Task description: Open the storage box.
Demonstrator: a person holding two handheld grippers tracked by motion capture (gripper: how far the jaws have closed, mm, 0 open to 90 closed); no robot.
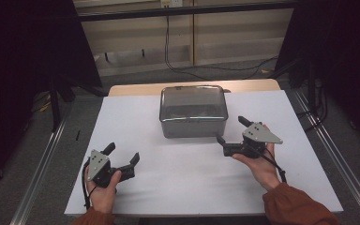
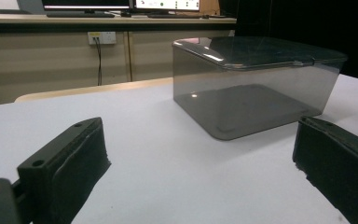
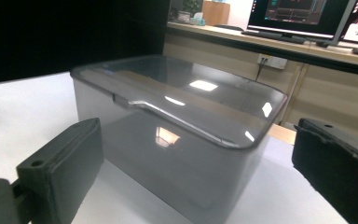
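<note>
Right claw: jaws apart, nothing gripped, positioned just beside the right front corner of the grey lidded box. Left claw: jaws apart, nothing gripped, well clear of the box. The box stands closed at the far centre of the white surface.
</note>
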